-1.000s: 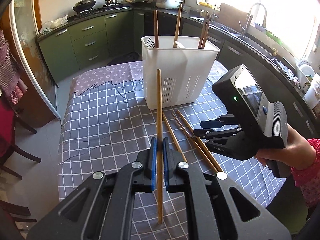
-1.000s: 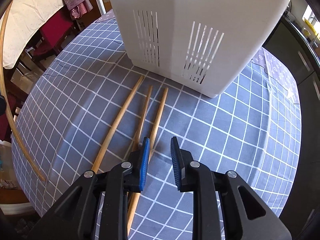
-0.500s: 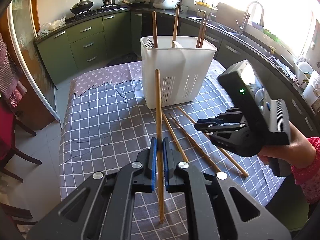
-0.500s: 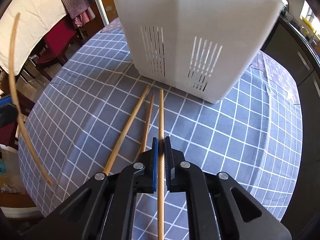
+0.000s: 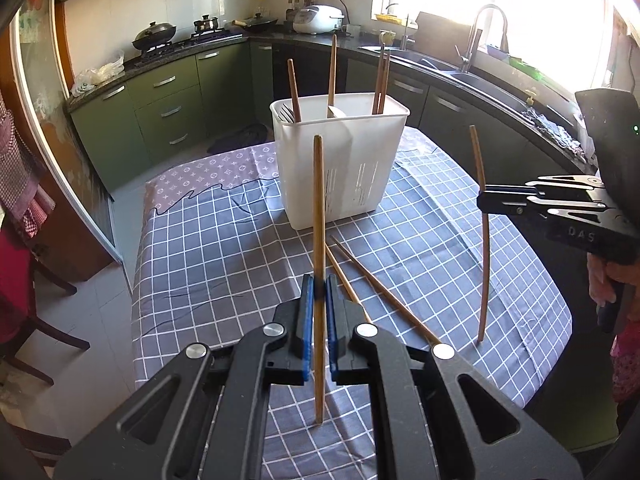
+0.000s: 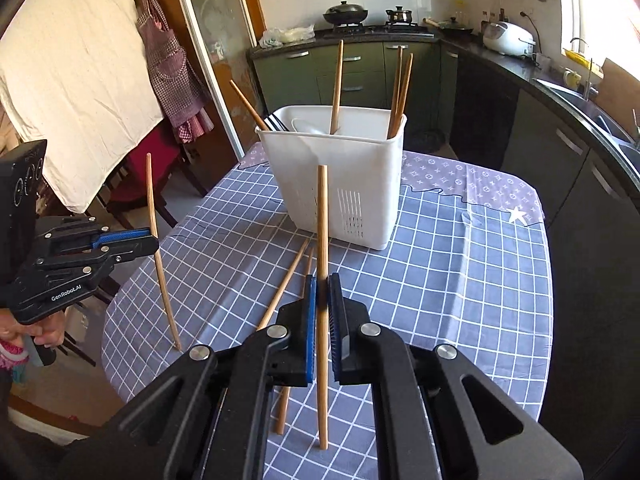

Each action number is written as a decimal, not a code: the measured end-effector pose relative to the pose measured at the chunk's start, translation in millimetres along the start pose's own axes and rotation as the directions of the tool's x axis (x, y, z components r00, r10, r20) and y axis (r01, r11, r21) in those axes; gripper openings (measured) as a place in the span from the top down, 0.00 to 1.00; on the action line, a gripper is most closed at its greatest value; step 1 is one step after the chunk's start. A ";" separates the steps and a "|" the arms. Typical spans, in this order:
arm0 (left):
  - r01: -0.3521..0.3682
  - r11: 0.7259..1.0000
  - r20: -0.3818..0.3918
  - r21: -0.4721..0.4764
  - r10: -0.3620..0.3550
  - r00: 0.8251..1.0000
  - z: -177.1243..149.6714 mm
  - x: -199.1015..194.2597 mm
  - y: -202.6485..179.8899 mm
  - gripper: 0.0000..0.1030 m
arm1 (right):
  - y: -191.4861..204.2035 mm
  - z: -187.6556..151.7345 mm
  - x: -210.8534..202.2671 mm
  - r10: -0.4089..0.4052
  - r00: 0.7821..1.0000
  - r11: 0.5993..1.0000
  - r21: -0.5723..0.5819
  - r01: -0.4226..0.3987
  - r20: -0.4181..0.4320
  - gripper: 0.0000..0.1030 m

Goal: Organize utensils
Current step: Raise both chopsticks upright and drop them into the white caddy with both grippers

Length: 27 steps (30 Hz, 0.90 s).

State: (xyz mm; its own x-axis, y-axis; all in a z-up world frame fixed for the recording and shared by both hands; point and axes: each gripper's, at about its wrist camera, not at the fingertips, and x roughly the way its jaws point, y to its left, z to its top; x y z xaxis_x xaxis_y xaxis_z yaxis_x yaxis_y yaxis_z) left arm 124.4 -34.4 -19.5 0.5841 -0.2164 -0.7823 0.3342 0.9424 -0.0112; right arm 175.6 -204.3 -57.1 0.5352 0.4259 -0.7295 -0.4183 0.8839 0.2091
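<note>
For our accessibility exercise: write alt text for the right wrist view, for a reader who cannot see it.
The right claw is shut on an upright wooden chopstick above a blue checked tablecloth. Behind stands a white utensil holder with chopsticks and a fork in it; two loose chopsticks lie on the cloth. At far left, the left claw grips another chopstick.

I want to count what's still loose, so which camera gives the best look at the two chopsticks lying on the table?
The left wrist view: both loose chopsticks lie almost fully exposed on the checked tablecloth, angling away from the white utensil holder. In the right wrist view, the same pair is partly hidden behind the right gripper and its held chopstick.
</note>
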 end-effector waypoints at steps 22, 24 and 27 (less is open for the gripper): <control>0.014 0.999 0.051 0.035 -0.015 0.999 18.4 -21.2 -8.4 0.94 | 1.7 4.1 -31.5 0.017 0.998 1.000 -0.015 -0.016 0.067 0.93; 0.019 0.999 0.059 0.038 -0.022 0.998 23.5 -23.1 -9.9 0.94 | 2.7 8.1 -37.0 0.018 0.996 1.000 -0.018 -0.016 0.083 0.93; 0.019 0.999 0.076 0.046 -0.023 0.997 31.8 -26.9 -13.0 0.94 | 3.3 18.7 -46.8 0.018 0.994 1.000 -0.022 -0.015 0.111 0.93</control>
State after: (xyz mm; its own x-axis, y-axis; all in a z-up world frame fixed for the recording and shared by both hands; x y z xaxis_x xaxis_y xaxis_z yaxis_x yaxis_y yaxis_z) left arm 127.9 -48.9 21.5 0.6308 -0.2567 -0.7323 0.3790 0.9254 0.0021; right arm 163.0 -217.7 -10.0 0.6056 0.4602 -0.6492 -0.4427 0.8728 0.2057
